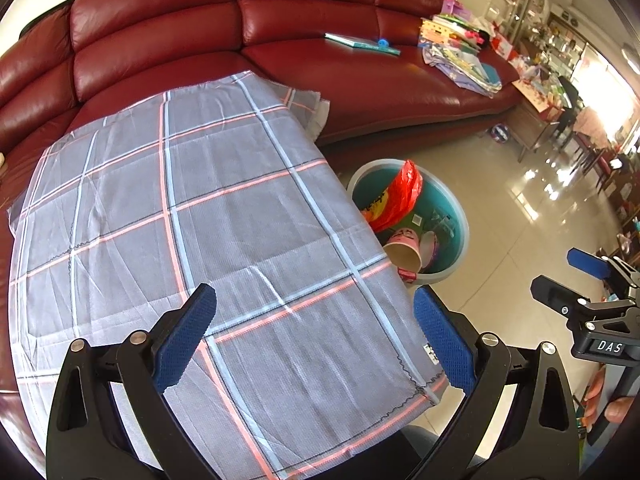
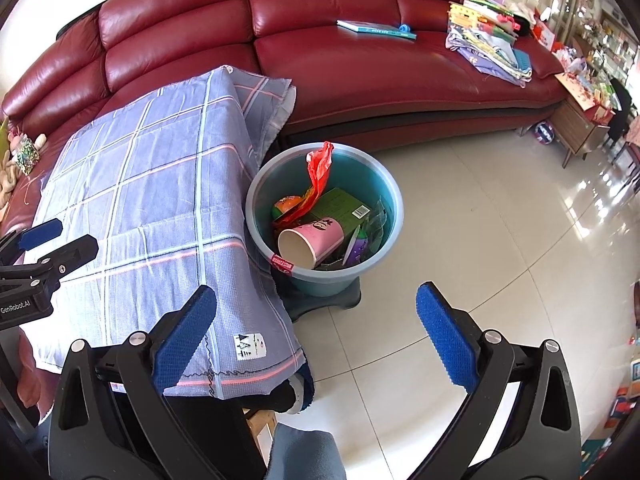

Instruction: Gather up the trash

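Observation:
A teal bucket [image 2: 384, 188] stands on the floor beside the cloth-covered table; it also shows in the left wrist view [image 1: 456, 216]. It holds a pink paper cup [image 2: 316, 240], a red plastic bag [image 2: 318, 168], a green box [image 2: 344, 204] and other wrappers. My left gripper [image 1: 314, 336] is open and empty above the grey checked cloth [image 1: 200, 220]. My right gripper [image 2: 316, 334] is open and empty over the table corner and floor, in front of the bucket. The left gripper also shows at the left edge of the right wrist view [image 2: 56, 236].
A red leather sofa [image 2: 360, 72] curves behind the table and bucket, with a book [image 2: 376, 29] and a pile of papers and cloth [image 2: 492, 40] on it. Glossy tiled floor [image 2: 500, 240] spreads to the right. A low wooden cabinet [image 2: 580, 128] stands at far right.

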{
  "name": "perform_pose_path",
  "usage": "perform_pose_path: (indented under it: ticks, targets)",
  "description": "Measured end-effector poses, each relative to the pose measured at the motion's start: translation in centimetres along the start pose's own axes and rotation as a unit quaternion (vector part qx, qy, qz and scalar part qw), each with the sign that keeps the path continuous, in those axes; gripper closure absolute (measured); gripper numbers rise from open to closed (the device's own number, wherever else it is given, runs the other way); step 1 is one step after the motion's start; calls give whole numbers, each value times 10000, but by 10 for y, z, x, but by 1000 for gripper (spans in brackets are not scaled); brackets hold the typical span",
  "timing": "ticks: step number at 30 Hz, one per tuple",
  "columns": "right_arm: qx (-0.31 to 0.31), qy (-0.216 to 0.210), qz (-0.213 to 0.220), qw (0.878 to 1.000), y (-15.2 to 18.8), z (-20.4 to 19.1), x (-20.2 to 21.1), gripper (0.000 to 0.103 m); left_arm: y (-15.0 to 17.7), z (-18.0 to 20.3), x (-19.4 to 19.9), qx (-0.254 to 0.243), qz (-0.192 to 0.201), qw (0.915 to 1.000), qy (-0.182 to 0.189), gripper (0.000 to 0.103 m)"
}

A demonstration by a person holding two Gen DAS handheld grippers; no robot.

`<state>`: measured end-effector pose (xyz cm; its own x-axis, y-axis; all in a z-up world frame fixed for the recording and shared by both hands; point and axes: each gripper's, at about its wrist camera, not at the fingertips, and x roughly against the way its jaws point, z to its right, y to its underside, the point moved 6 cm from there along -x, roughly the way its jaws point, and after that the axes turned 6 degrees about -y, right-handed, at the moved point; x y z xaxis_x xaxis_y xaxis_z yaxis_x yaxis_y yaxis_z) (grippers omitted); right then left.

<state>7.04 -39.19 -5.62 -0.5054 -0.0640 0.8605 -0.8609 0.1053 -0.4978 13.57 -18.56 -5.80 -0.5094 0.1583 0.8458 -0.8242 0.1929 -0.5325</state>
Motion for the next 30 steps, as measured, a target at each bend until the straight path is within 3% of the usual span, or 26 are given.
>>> perform_pose_path:
  ticks: [30]
  targets:
    - [-44, 91, -110, 9999, -3, 4, -11, 7, 1, 6, -6, -143, 59, 9999, -55, 4]
